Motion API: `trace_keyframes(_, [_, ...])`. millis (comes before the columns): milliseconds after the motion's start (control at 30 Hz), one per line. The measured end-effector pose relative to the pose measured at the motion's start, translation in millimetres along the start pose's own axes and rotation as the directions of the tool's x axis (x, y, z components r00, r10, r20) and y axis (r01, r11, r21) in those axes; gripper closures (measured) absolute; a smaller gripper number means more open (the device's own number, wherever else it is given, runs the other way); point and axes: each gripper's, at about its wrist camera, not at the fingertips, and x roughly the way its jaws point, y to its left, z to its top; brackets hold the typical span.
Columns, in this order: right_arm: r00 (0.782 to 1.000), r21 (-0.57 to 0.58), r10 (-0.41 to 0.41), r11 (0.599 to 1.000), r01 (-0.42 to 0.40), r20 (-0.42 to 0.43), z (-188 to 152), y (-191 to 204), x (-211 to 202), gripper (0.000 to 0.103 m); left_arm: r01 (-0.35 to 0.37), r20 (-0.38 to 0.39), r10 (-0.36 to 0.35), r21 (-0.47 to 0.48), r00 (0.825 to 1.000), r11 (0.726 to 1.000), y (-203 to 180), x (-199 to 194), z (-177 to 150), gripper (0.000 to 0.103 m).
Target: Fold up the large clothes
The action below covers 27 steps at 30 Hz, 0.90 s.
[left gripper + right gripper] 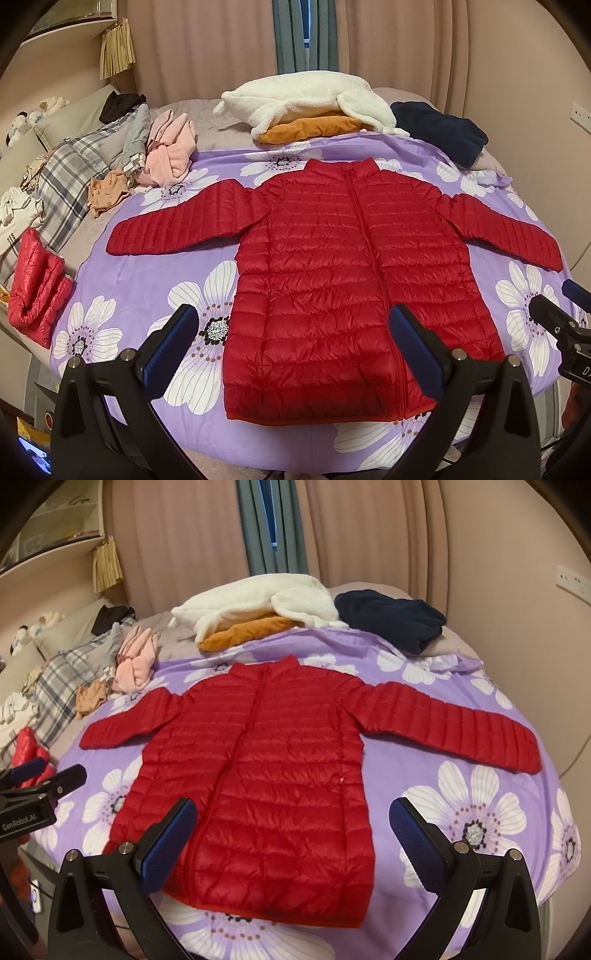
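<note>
Red puffer jacket (332,280) lies flat, zipped, sleeves spread; both tools released.

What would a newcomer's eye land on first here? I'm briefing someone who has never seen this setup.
First the red puffer jacket, spread flat and zipped with both sleeves out, in the middle of the purple flower-print sheet. Next, the open left gripper and open right gripper hovering over its hem. Beyond the collar lies a white fleece pile on something orange.
</note>
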Motion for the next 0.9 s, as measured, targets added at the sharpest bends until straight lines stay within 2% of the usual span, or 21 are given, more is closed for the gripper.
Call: trace_keyframes(900, [1.0, 0.003, 0.001, 1.0, -0.001, -0.001, -0.4, -0.9, -0.9, 0.0, -0.002, -0.001, 0.002, 0.001, 1.0, 1.0, -1.1, 1.6, -1.8, 0.0])
